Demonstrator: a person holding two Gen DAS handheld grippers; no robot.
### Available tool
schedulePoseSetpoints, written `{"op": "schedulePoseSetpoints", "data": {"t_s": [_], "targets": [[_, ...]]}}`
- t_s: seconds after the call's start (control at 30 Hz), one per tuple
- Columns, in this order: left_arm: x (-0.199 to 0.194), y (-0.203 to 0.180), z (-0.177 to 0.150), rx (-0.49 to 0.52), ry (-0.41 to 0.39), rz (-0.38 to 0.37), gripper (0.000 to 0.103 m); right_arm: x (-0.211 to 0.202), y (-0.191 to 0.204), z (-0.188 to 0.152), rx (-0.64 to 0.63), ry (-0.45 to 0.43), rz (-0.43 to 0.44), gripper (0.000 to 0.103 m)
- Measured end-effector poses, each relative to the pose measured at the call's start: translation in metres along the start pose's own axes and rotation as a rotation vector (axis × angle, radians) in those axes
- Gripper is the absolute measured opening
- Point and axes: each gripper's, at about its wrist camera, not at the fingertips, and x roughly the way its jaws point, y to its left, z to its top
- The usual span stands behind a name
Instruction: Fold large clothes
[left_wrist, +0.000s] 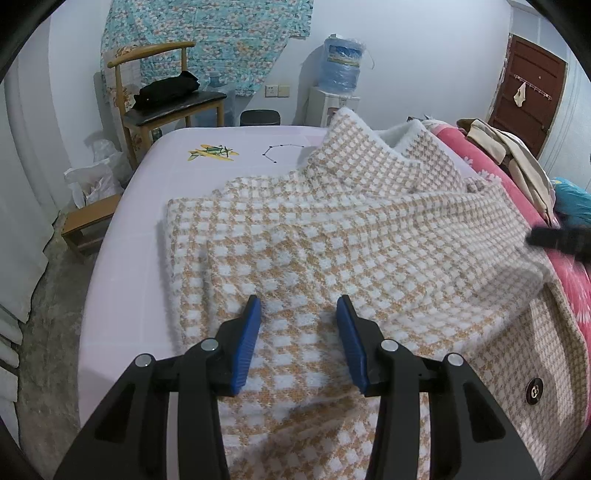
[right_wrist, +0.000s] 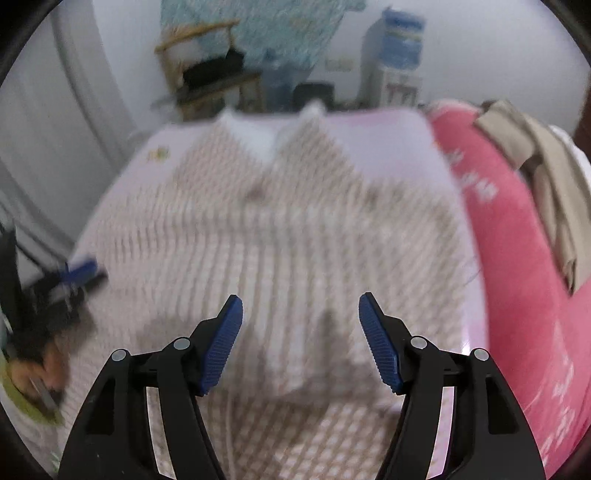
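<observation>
— That checked coat (left_wrist: 332, 229) is lying spread on the bed (left_wrist: 147, 221), right under and ahead of both sets of fingers. Orange-and-white houndstooth, fuzzy white lining showing at the collar far beyond the fingertips.

— Is anybody gripping it?

— No. The left gripper (left_wrist: 299, 325) is hovering over the hem end with its blue pads standing wide apart and nothing between them. The right gripper (right_wrist: 301, 328) is the same, fingers spread wide over the middle of the coat. Its picture is blurring, so I am guessing it is moving.

— So which step is this?

— I am reading it as between folds. To the right of the left fingers one front panel is lying doubled over, with a snap button (left_wrist: 534, 389) showing on the flap below it. Nothing is folded lengthwise yet, I think.

— And next?

— Each gripper is probably needing an edge: dropping down, closing on the thick fabric, then carrying it across. That pile is bulky, so a shallow pinch may be slipping.

— And around it?

— A pink quilt (left_wrist: 569, 280) is sitting off to the right of the fingers, a wooden chair (left_wrist: 155, 92) and a water dispenser (left_wrist: 341, 74) far ahead by the wall.
</observation>
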Motion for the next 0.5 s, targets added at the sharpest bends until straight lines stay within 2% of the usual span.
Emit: {"op": "schedulePoseSetpoints", "data": {"t_s": [0.07,0.17,0.23,0.27,0.3,0.37,0.5], "targets": [[0.001,0.000,0.001,-0.006,0.004,0.002,0.042,0.021,0.007,-0.014,-0.016,0.051,-0.036,0.063],[-0.002,-0.001,0.003,-0.014,0.013,0.009,0.047,0.023,0.012,-0.018,-0.018,0.039,-0.086,0.064],[-0.011,-0.002,0.004,-0.002,0.008,0.043,0.057,0.009,0.013,-0.016,0.021,0.027,-0.064,0.064],[-0.018,-0.003,0.004,-0.001,-0.004,0.051,0.066,-0.003,0.013,-0.016,0.037,0.003,-0.040,0.066],[-0.027,-0.003,0.002,-0.003,-0.021,0.057,0.070,-0.013,0.015,-0.019,0.041,-0.016,-0.039,0.070],[-0.046,-0.005,-0.004,-0.008,-0.036,0.049,0.074,-0.038,0.023,-0.033,0.045,-0.052,-0.038,0.075],[-0.079,-0.014,-0.026,0.008,-0.010,0.053,0.082,-0.070,0.038,-0.074,0.068,-0.068,0.008,0.082]]}}
